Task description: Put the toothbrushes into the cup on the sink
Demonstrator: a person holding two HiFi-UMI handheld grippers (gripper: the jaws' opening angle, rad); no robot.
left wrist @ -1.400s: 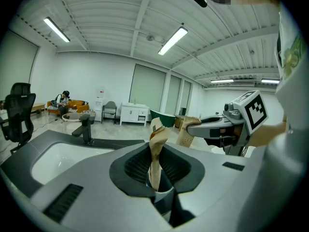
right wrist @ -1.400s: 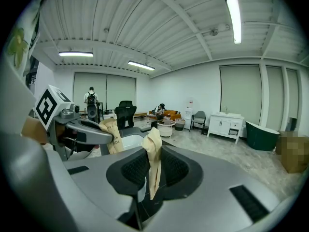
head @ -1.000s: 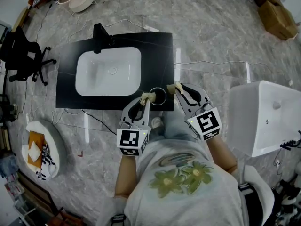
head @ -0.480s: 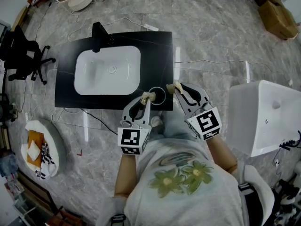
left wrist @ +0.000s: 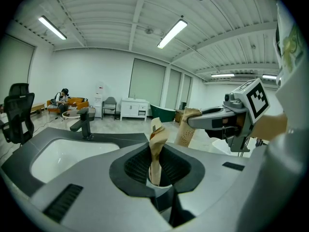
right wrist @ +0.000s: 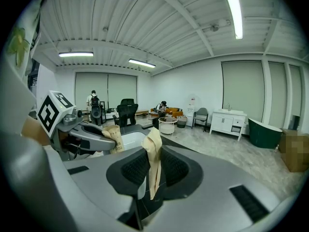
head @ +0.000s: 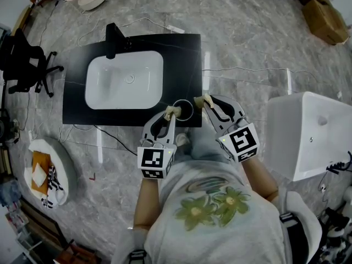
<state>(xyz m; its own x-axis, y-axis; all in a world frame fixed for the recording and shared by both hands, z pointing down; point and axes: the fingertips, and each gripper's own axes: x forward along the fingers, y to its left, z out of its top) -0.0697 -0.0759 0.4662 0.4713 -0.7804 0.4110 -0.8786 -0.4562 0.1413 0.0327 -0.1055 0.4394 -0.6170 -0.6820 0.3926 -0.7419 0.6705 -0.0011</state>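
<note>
Toothbrushes (left wrist: 155,149) (paper-wrapped) stand upright; left gripper (head: 169,115), right gripper (head: 208,103) clamp them.

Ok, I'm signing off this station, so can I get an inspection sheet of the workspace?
Surface: black countertop with white basin and black faucet.
Job's things: clear round cup at the countertop's near right corner; toothbrushes in the grippers.
Clutter: round white tray of orange and white items on the floor.
Grippers: left gripper shut on left paper-wrapped toothbrush; right gripper shut on right paper-wrapped toothbrush; both beside the cup.
Cables: white cable and black cable on the floor.
Surroundings: black office chair, brown cardboard box, white tub.
</note>
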